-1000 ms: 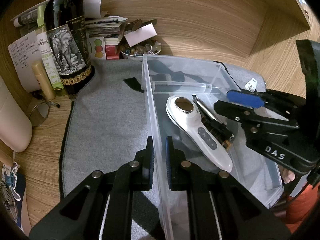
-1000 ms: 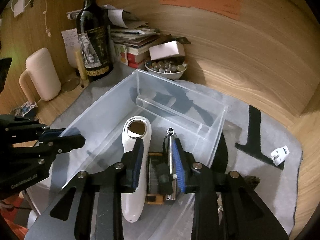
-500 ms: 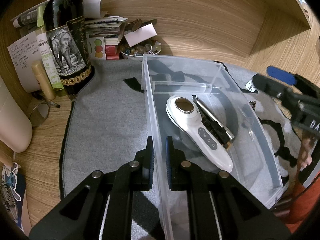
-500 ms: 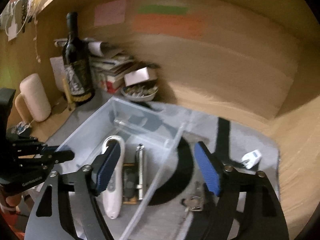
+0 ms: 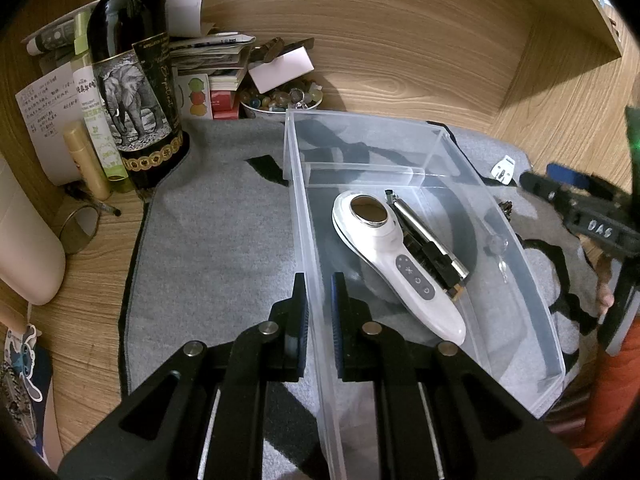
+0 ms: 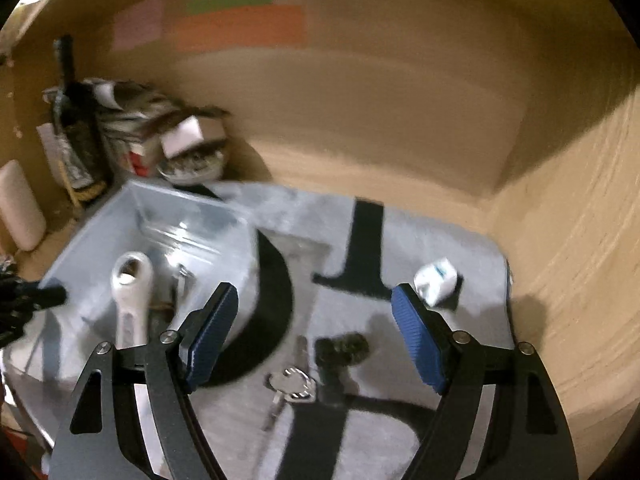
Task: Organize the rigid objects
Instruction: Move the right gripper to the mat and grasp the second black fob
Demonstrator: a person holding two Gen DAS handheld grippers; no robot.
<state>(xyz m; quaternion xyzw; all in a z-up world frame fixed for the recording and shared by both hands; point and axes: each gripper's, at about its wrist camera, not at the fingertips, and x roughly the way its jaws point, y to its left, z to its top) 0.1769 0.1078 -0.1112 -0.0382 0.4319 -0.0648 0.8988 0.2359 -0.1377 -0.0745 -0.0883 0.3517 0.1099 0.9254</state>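
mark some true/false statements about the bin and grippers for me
1. The left gripper is clamped on the bin wall. True.
2. The right gripper holds the keys. False: it is open and empty above them.
3. The white device lies inside the bin. True.
4. The white plug is in the bin. False: it lies on the grey mat outside it.
5. The bottle lies on its side. False: it stands upright.
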